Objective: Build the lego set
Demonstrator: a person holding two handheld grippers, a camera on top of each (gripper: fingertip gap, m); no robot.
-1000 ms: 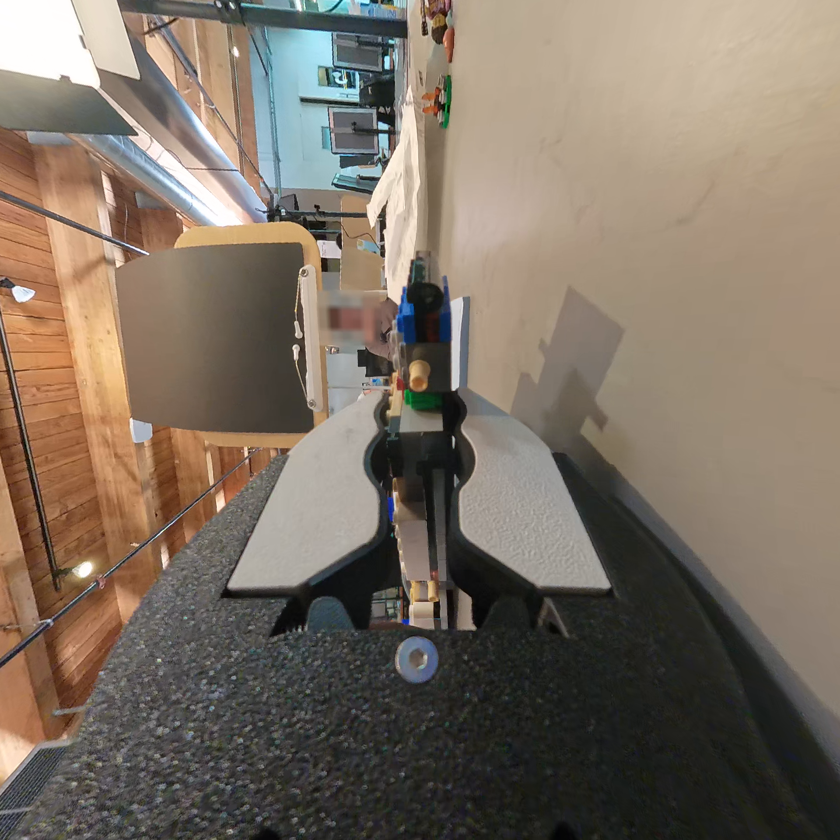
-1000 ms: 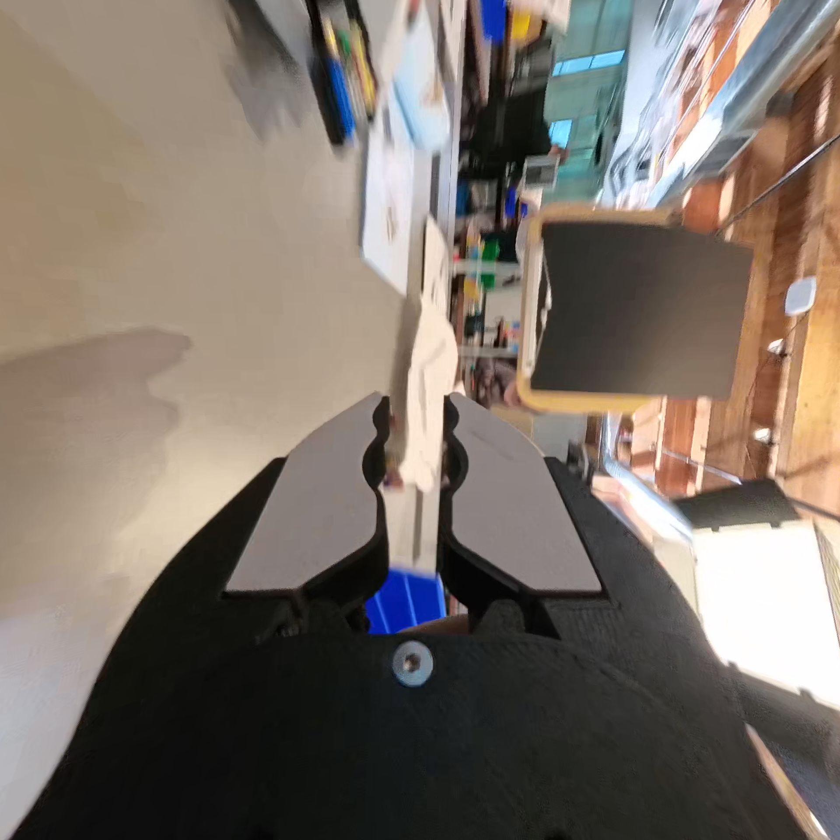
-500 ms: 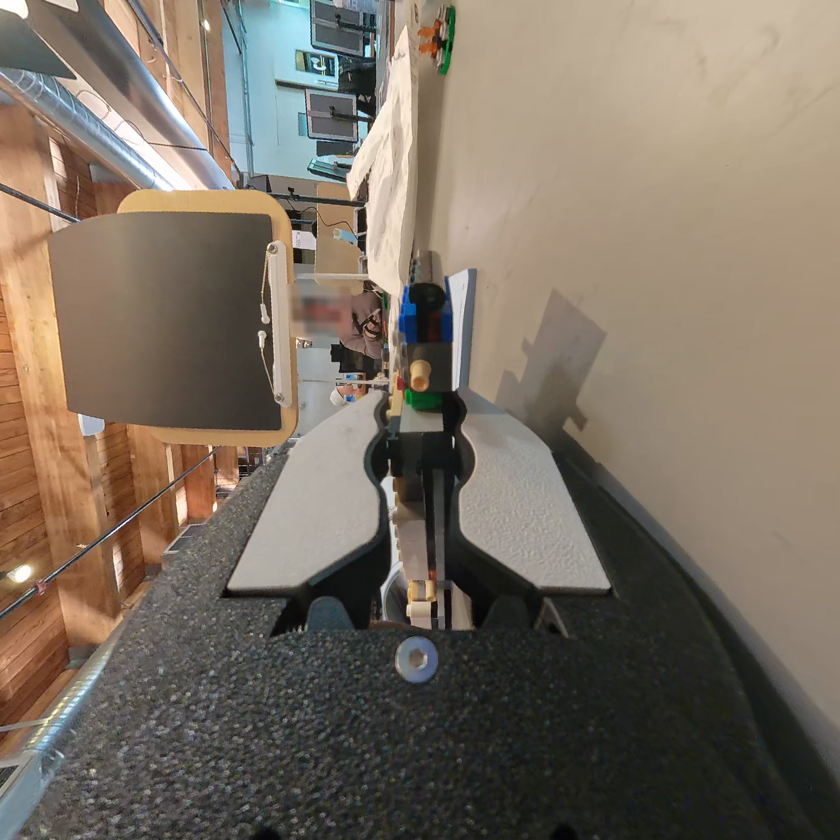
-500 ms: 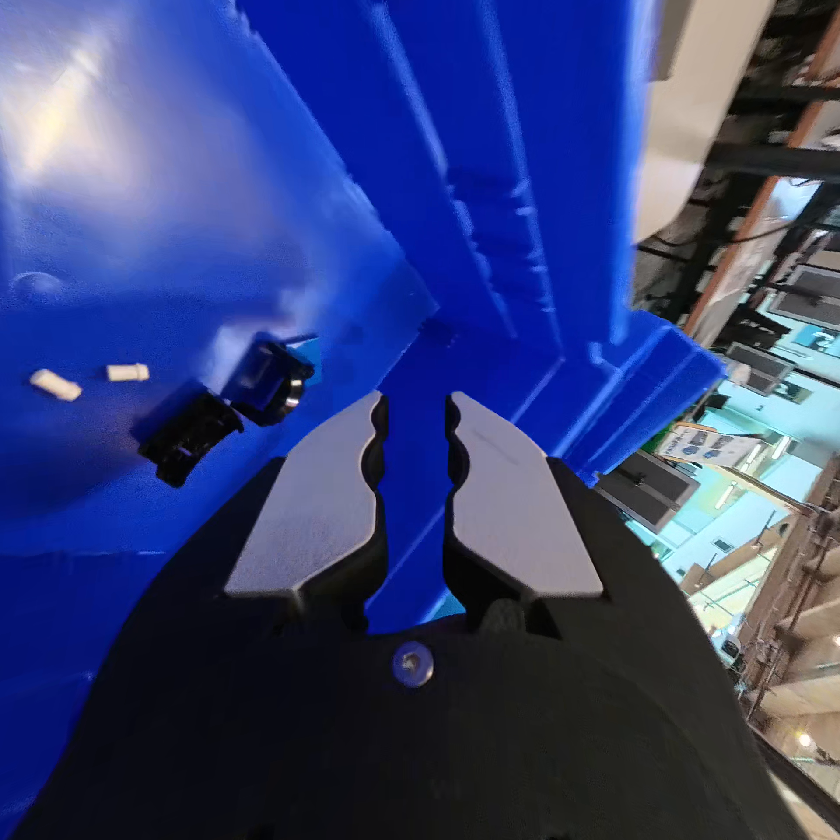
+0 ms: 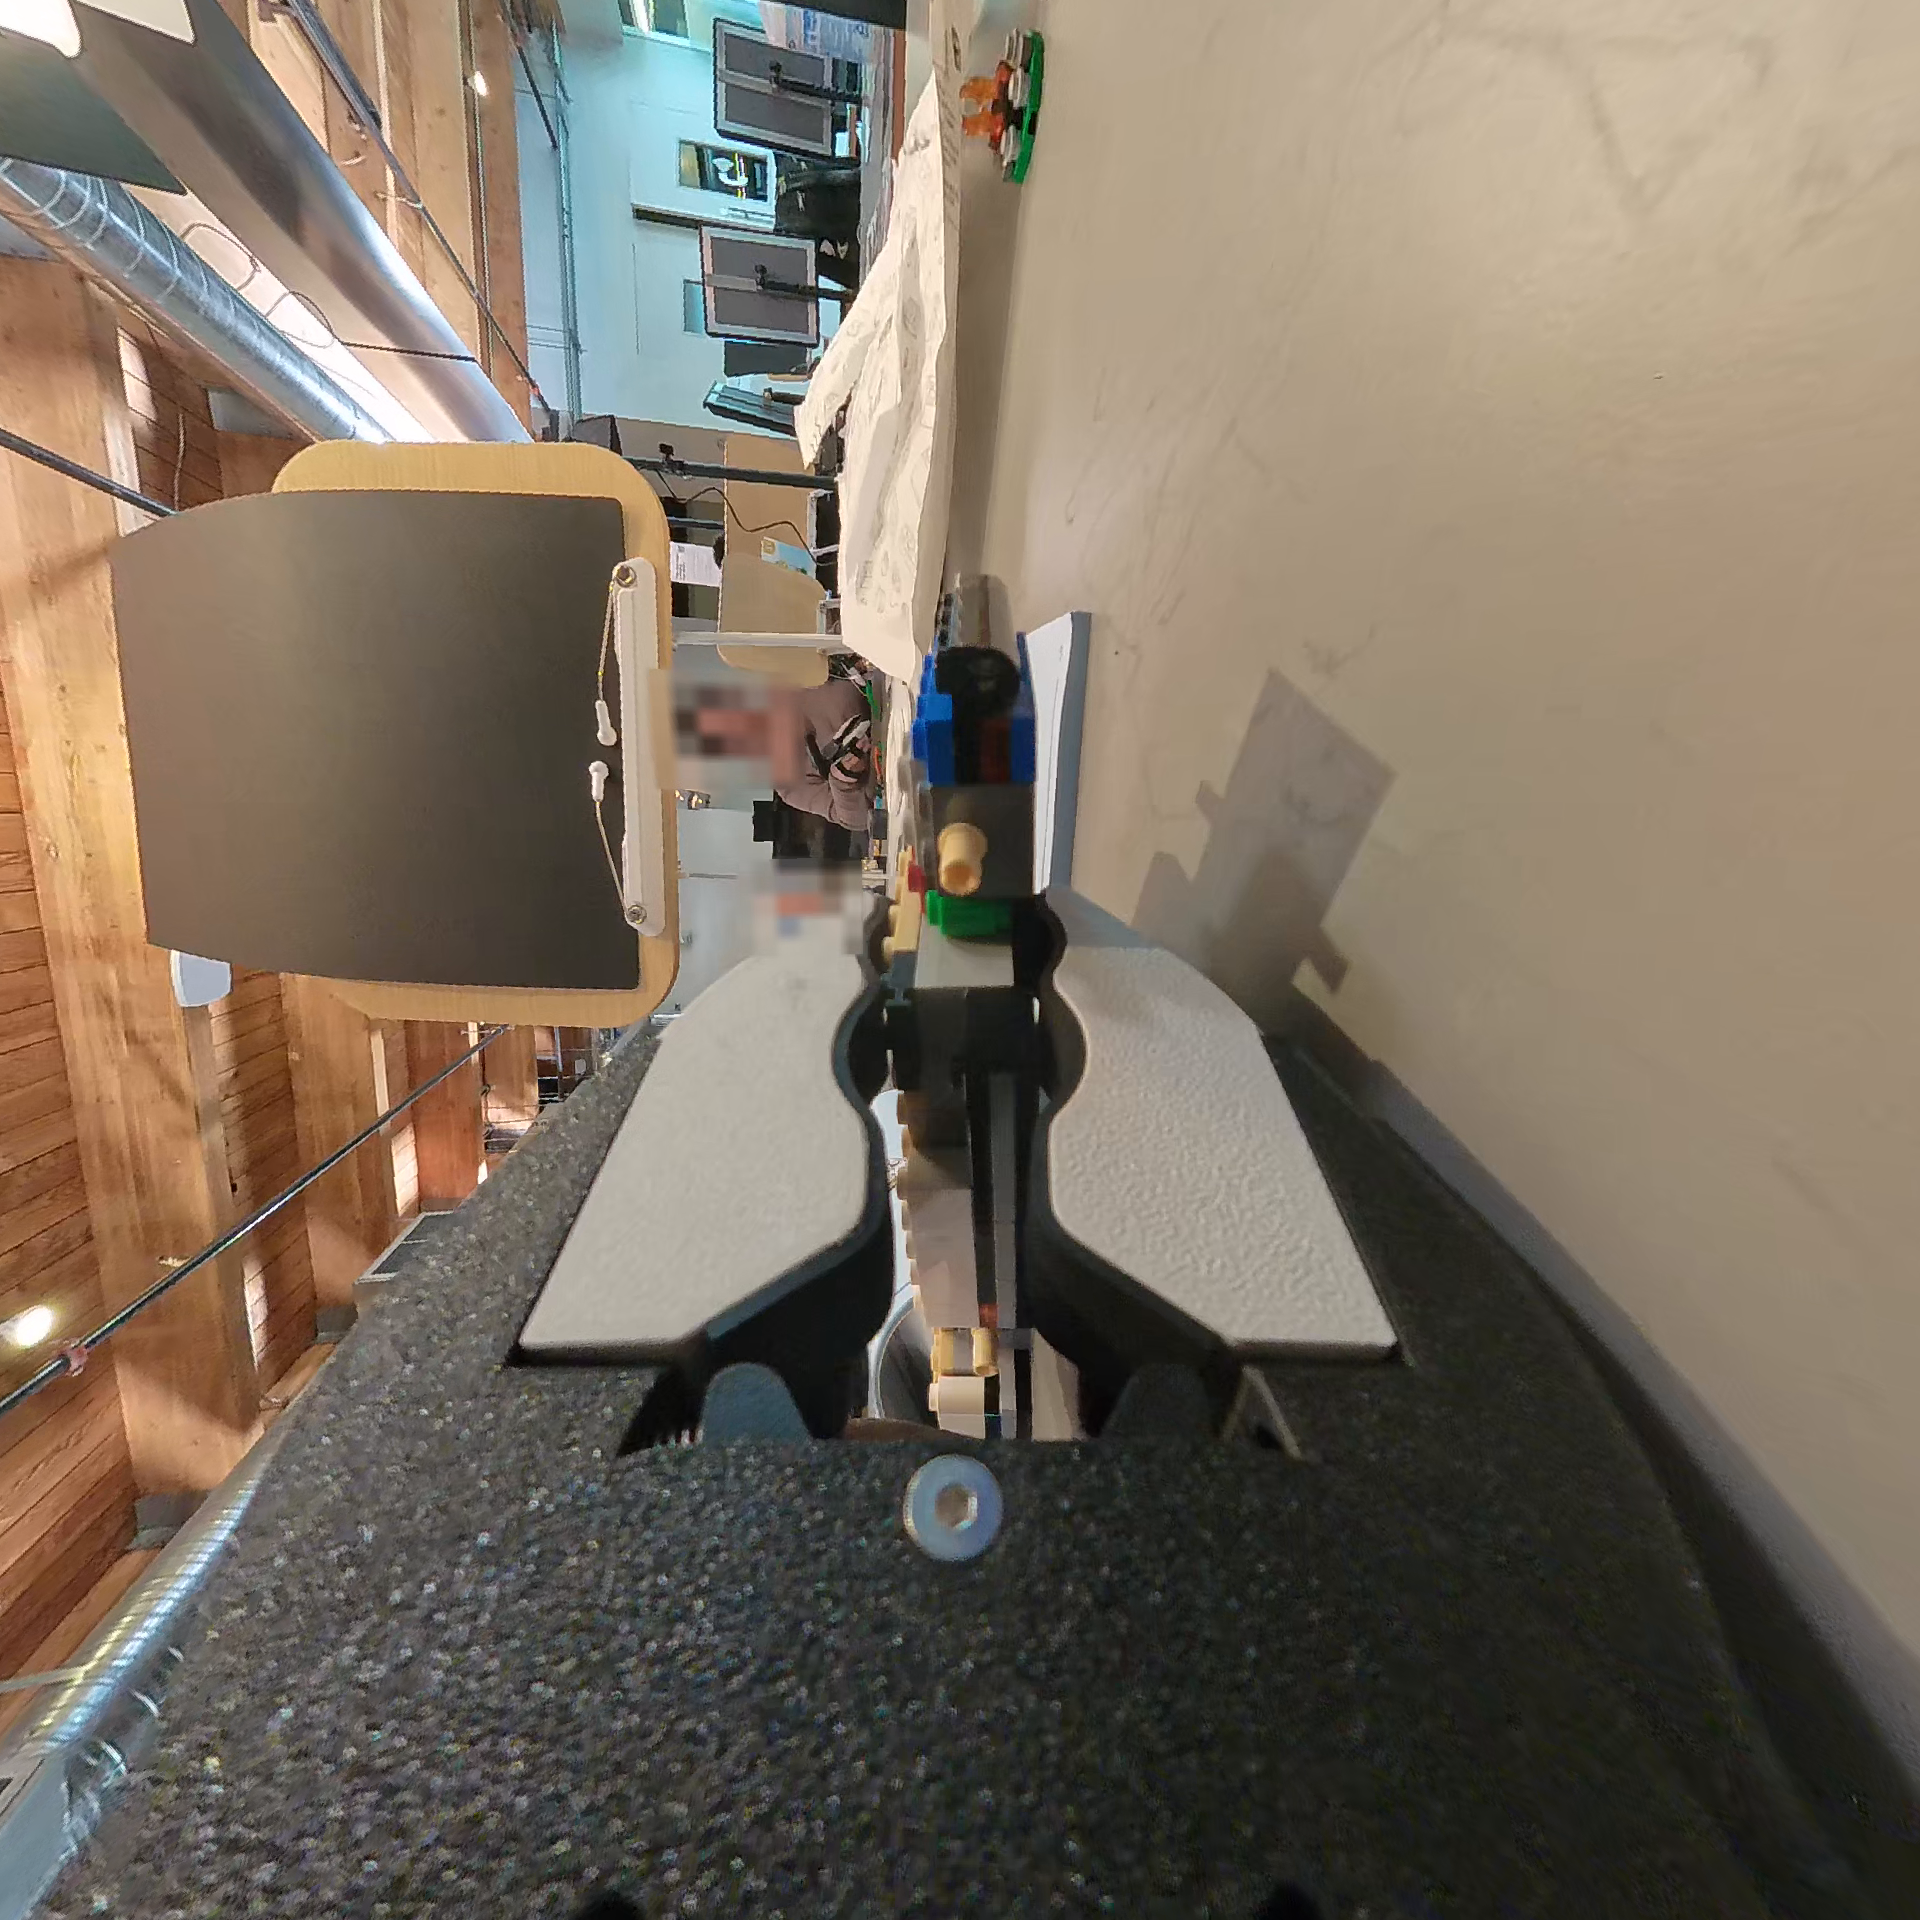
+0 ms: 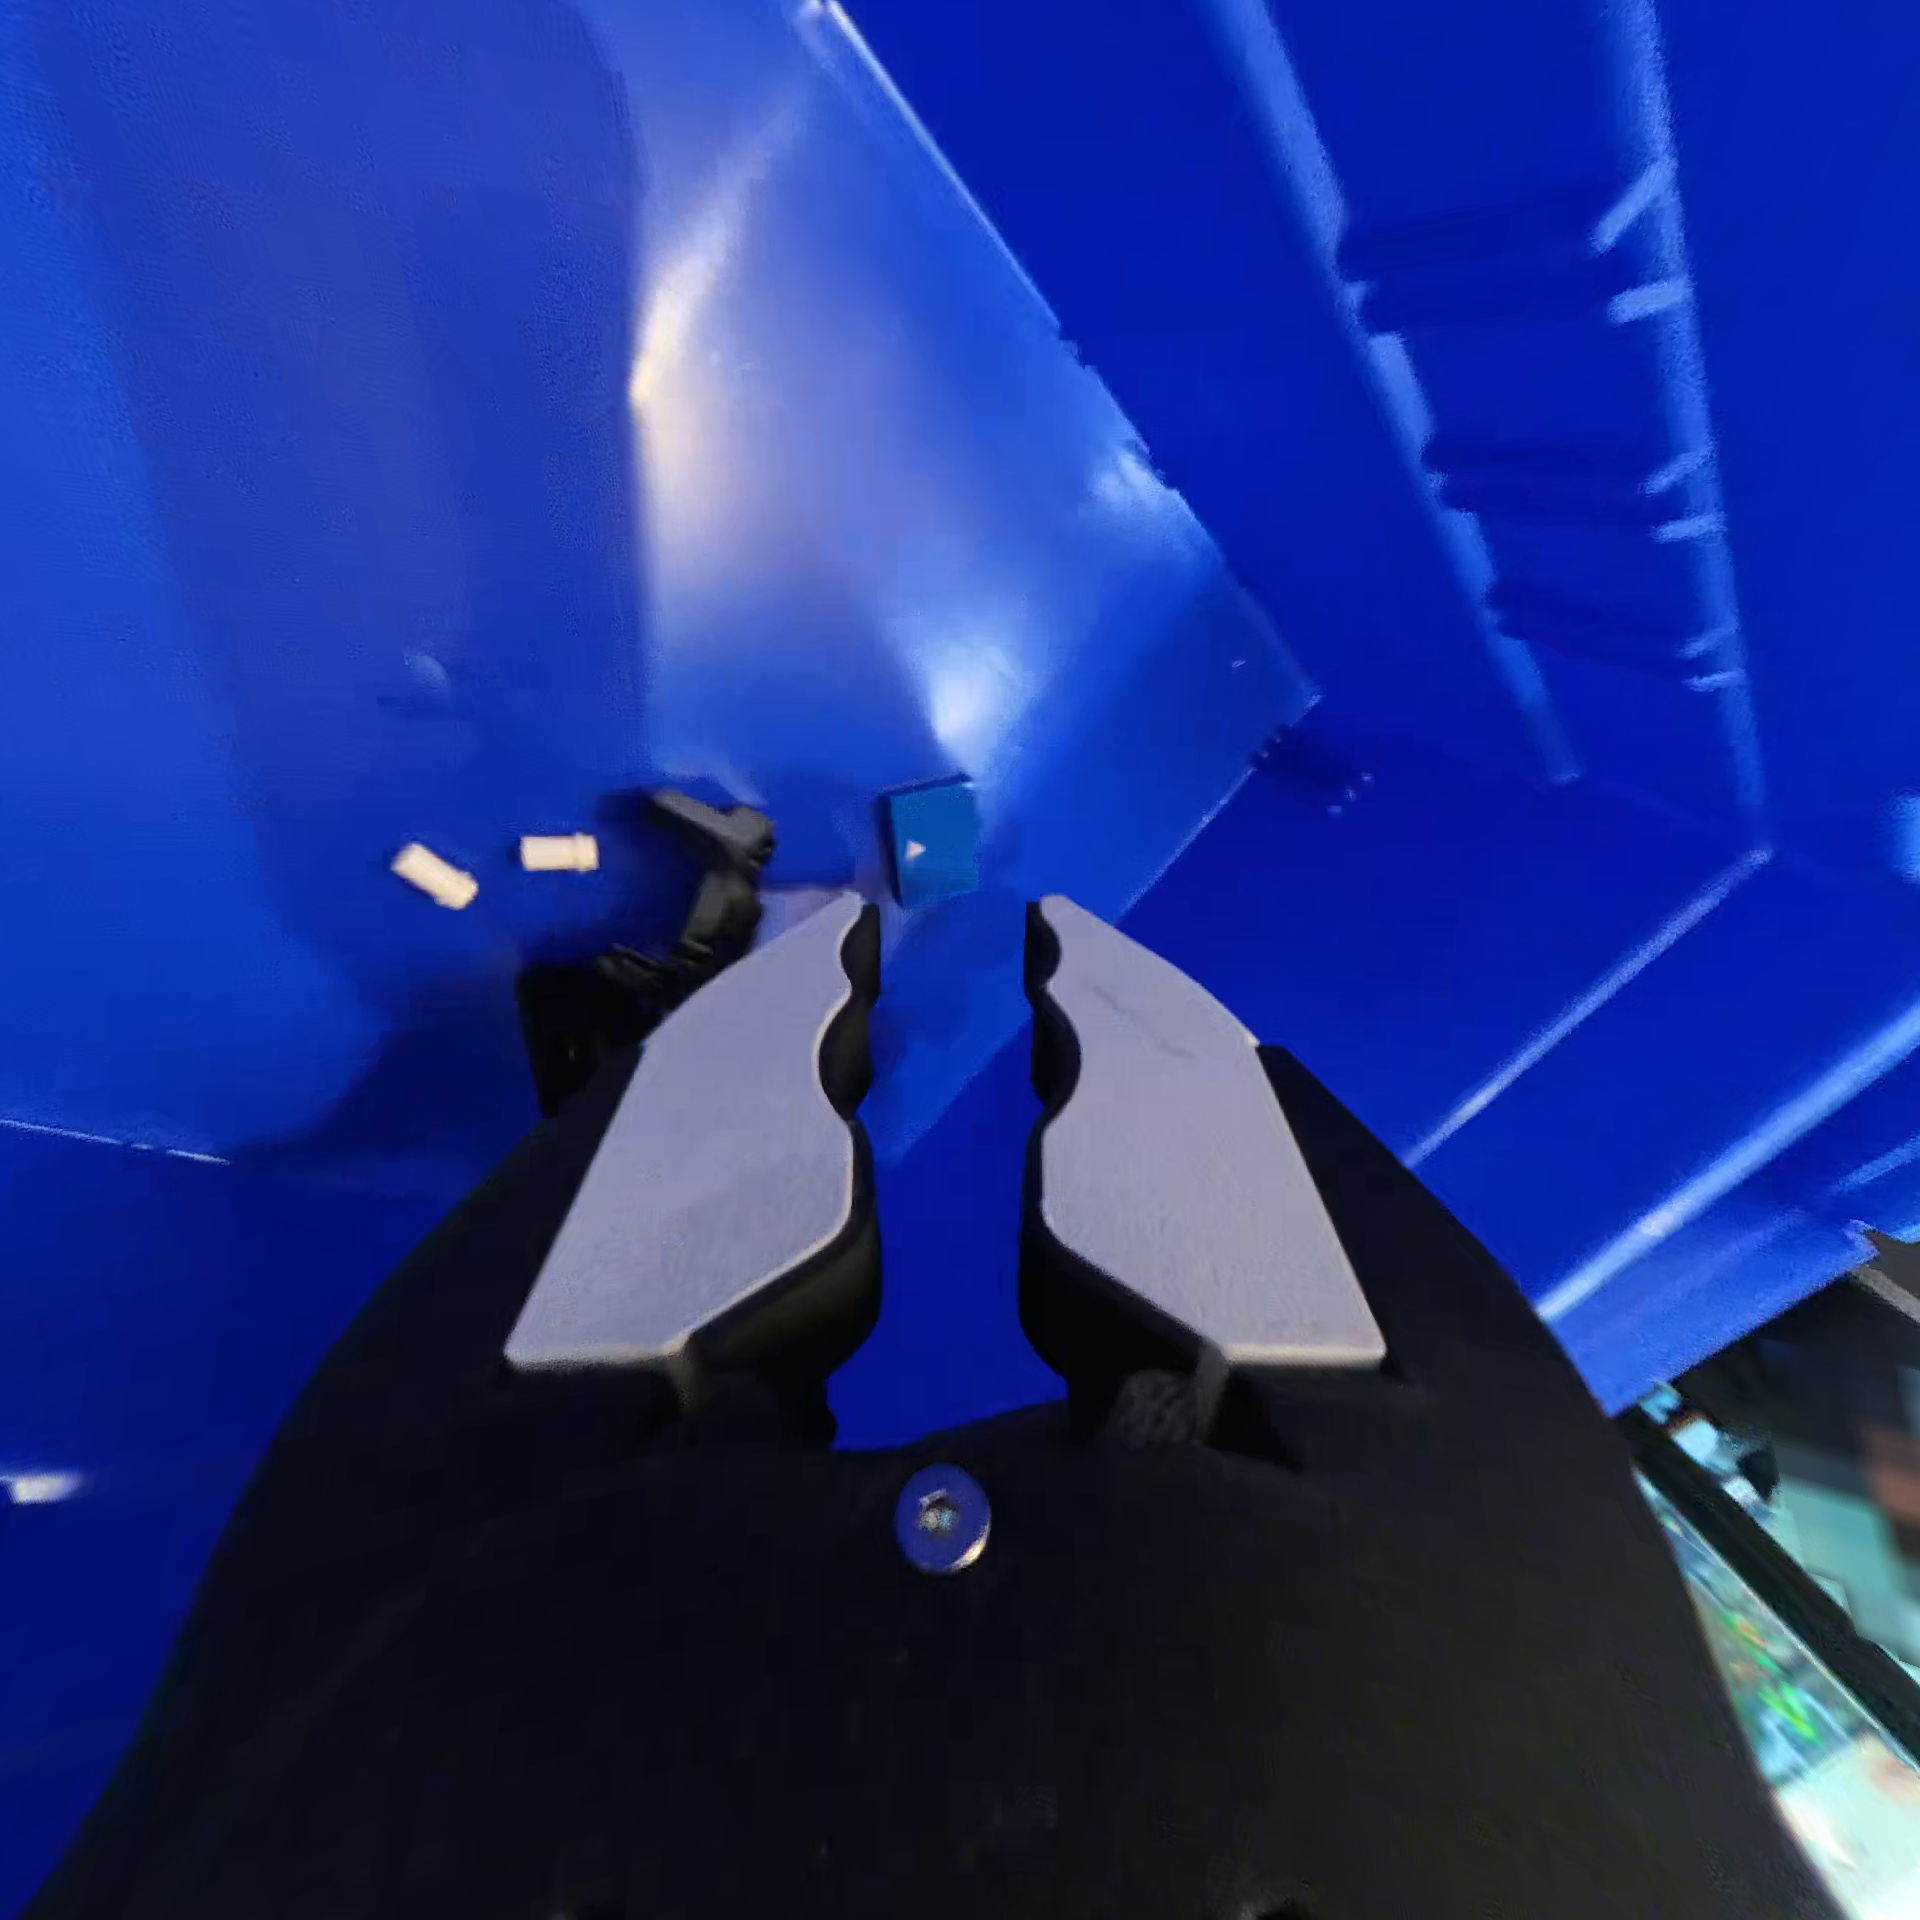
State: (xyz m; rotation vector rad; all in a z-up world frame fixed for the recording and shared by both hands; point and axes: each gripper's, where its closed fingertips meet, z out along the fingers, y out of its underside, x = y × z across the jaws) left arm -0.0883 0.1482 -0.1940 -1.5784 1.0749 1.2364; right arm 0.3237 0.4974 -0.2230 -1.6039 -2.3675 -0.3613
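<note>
Blue bin (image 6: 727, 416) around the spread right gripper (image 6: 951, 914); left gripper (image 5: 961, 997) pinching a brick model (image 5: 977, 831)

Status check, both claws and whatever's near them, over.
Left claw shut on toy brick model, beside the beige tabletop. Right claw open, nothing between its fingers, inside blue bin; small blue tile just ahead, black pieces at left.
</note>
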